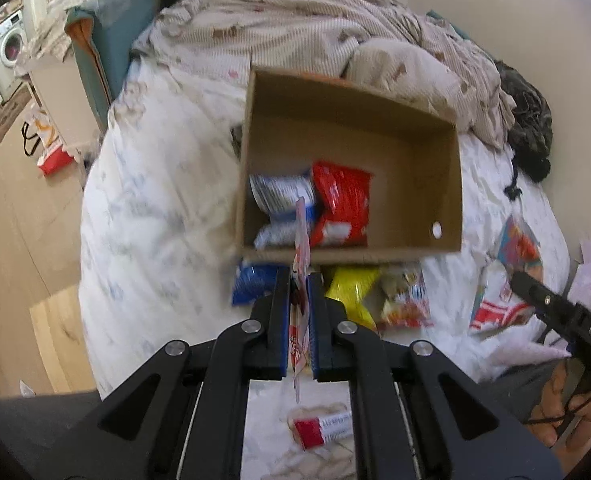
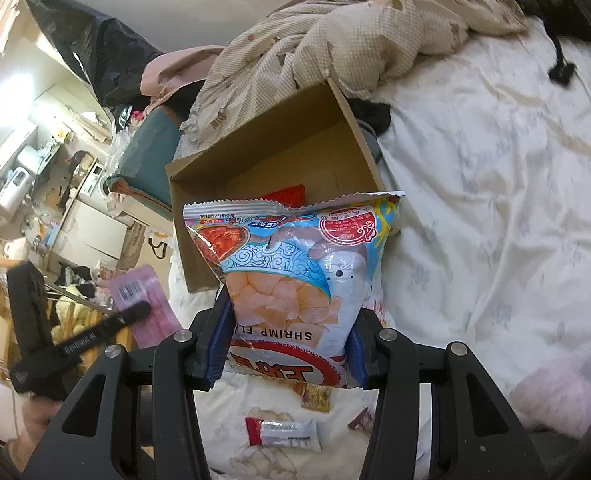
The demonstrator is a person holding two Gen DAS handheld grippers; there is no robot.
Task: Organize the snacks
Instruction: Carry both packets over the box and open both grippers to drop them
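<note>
My left gripper is shut on a thin pink-and-white snack packet, held edge-on just above the near rim of an open cardboard box. A red packet and blue-white packets lie inside the box. My right gripper is shut on a shrimp chips bag, held upright in front of the box. The pink packet and a left finger show at the left of the right wrist view. Blue, yellow and orange-white packets lie on the bed before the box.
The box stands on a white quilted bed. A crumpled beige blanket is heaped behind it and dark clothing lies at the right. A small red-and-silver bar lies near me. The bed's left edge drops to a wooden floor.
</note>
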